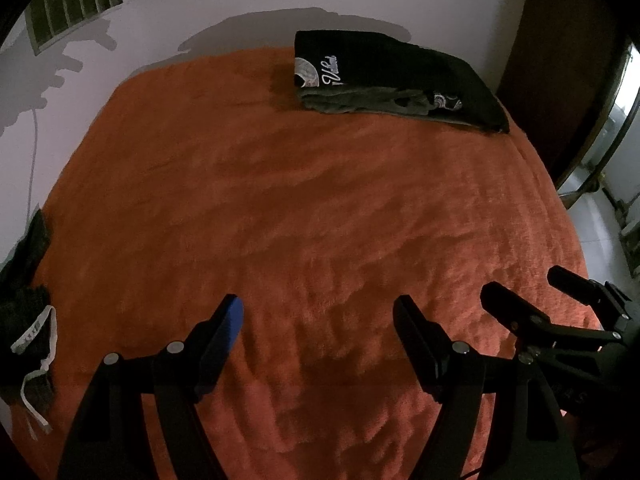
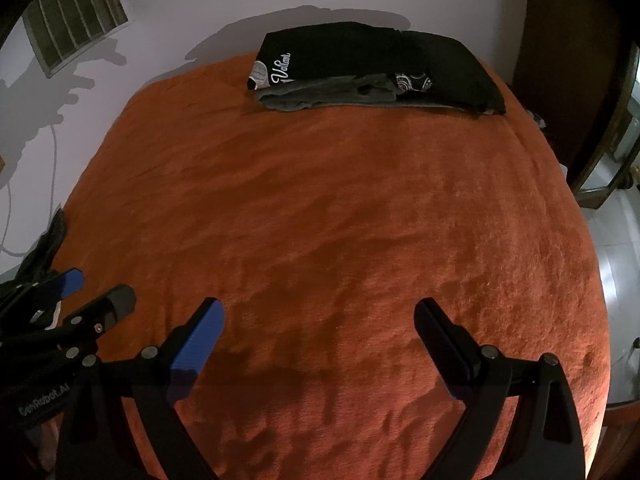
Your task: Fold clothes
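A stack of folded clothes (image 1: 400, 80), black on top of grey, lies at the far edge of the orange bed (image 1: 300, 220); it also shows in the right wrist view (image 2: 376, 72). A pile of dark unfolded clothes with a white drawstring (image 1: 24, 320) lies at the bed's left edge. My left gripper (image 1: 320, 320) is open and empty above the near part of the bed. My right gripper (image 2: 320, 320) is open and empty beside it, and shows at the right of the left wrist view (image 1: 524, 292). The left gripper shows at the left of the right wrist view (image 2: 96, 288).
A white wall (image 1: 240, 0) with a barred vent (image 1: 72, 4) stands behind the bed. A white cable (image 1: 34, 160) hangs at the left. A dark wooden door (image 1: 568, 60) and tiled floor (image 1: 592, 220) are at the right.
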The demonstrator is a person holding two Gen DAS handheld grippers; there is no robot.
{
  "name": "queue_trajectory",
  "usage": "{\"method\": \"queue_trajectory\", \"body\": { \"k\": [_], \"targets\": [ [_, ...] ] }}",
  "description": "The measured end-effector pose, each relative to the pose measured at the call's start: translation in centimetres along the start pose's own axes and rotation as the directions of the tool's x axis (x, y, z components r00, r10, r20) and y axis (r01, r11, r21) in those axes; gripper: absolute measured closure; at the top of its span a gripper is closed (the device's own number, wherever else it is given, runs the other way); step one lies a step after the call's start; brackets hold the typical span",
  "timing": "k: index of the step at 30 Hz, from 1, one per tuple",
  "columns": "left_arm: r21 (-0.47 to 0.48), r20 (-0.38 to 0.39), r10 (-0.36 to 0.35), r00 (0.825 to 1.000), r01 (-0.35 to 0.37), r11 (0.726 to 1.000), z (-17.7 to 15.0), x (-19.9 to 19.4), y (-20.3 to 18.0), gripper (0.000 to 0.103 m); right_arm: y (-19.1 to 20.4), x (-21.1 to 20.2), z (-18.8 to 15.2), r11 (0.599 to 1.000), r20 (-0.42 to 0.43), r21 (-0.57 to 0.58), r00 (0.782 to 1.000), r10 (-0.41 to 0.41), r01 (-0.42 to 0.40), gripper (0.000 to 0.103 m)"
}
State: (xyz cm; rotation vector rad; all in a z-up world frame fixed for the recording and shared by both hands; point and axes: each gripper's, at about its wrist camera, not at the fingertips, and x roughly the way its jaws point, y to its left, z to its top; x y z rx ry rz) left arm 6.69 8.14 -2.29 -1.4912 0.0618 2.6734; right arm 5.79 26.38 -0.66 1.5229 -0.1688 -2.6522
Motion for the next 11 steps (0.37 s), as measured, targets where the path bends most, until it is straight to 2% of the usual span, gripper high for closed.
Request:
{"method": "queue_trajectory", "body": {
  "k": [11],
  "targets": [
    [-0.003, -0.005, -0.01, 1.0, 0.01, 1.0, 0.38, 0.33, 0.21, 0.025, -0.15, 0.21, -0.05, 1.0, -0.004, 0.005, 1.0, -0.005, 0.005, 0.007]
  ]
}}
